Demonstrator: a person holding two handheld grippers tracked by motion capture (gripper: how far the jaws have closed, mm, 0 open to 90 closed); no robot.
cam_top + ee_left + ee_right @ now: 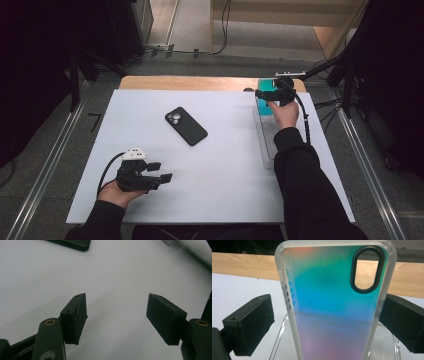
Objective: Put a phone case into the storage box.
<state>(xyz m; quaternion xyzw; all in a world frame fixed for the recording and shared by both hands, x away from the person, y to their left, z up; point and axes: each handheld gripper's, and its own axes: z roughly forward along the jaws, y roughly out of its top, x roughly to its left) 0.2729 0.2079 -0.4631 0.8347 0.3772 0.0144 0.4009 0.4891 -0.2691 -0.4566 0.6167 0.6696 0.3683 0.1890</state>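
While the left gripper (159,171) rests with fingers half-open and empty at seven o'clock, the right gripper (266,93) at two o'clock straddles the iridescent phone case (332,302) in its clear stand (267,142), fingers spread without pressing it.

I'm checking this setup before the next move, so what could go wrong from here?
The case stands between the right gripper's open jaws with a gap at one pad; closing off-centre could tip it in the clear stand. The phone lies loose on the table, so pressing the case on could slide it. The left gripper is open, far from the phone.
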